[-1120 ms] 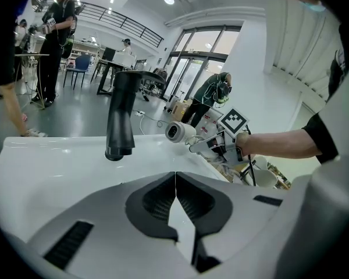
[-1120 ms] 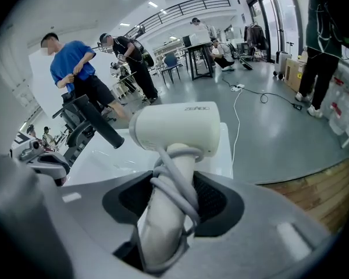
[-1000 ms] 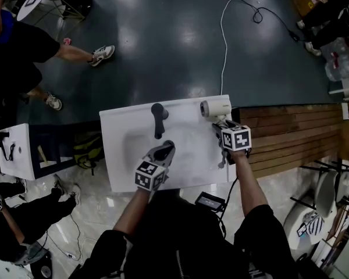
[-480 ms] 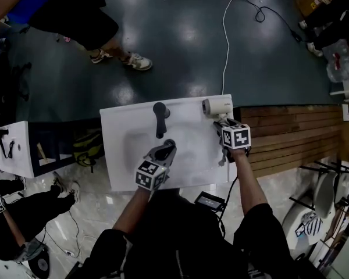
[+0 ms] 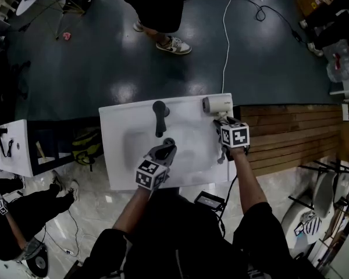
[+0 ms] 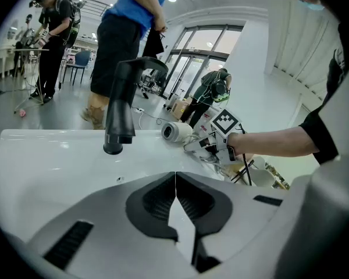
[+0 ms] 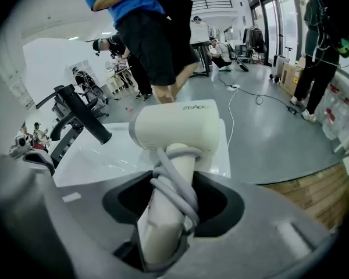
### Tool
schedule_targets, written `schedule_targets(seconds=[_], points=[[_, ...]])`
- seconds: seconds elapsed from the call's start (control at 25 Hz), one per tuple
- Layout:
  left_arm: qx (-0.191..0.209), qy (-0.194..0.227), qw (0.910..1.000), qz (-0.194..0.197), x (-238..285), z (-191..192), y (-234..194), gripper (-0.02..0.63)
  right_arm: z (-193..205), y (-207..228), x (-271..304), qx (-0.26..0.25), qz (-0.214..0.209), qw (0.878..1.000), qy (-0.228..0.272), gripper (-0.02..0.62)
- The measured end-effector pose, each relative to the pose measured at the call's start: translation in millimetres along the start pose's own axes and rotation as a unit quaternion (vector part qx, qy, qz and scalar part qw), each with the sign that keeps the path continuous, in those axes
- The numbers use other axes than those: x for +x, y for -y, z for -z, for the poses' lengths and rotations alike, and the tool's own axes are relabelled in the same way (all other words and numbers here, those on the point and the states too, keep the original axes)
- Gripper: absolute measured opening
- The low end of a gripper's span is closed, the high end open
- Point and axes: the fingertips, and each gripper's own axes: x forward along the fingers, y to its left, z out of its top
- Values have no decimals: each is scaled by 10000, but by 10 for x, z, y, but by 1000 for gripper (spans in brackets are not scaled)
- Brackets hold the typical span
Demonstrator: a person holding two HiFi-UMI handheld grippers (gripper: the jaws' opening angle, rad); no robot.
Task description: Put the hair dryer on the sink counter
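Cream hair dryer (image 7: 173,133): sits over the far right corner of the sink counter (image 5: 119,133), round end turned toward the faucet side; resting on the white surface or just above it, cannot tell.
Right gripper (image 7: 163,214): clamps the dryer's handle between its jaws, with the grey cord (image 7: 173,186) wound round that handle.
Left gripper (image 6: 175,197): jaws pressed together on nothing; hovers by the near edge of the basin (image 5: 141,144), well apart from the dryer.
Black faucet (image 5: 159,118): stands upright at the back of the basin, untouched.
Done so far: dryer brought to the counter, judged all but placed.
Left to do: probably settle it flat, let go of the handle, draw the right gripper clear.
Writing: faint pale lettering on the dryer barrel, something like "ZEADO", not read with certainty.
Markers: black-and-white squares on each gripper's cube (image 5: 235,136); no words on them.
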Motion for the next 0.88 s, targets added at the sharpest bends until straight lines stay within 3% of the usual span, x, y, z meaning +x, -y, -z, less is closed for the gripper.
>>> schedule_targets(seconds=[0.88], points=[[-46, 16, 10000, 38, 26, 63, -2, 12, 19, 11, 48, -225, 211, 9995, -22, 206]])
